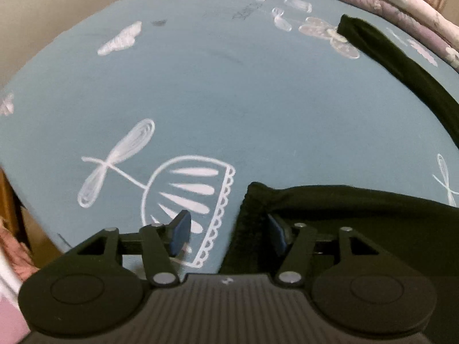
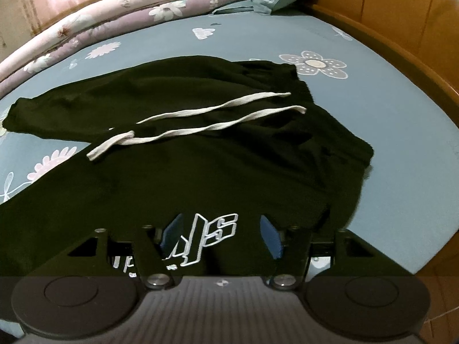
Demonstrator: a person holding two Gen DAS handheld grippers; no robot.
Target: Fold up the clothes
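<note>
A pair of black fabric trousers (image 2: 200, 149) with a pale drawstring (image 2: 200, 114) lies spread on the blue bedsheet printed with white flowers (image 2: 387, 143). The right gripper (image 2: 226, 238) hovers low over the leg bearing white lettering (image 2: 212, 238), jaws wide apart and holding nothing. The left gripper (image 1: 229, 232) is also wide; a cuffed edge of the trousers (image 1: 252, 215) sits between its fingers, possibly touching the right one, though blur hides that.
</note>
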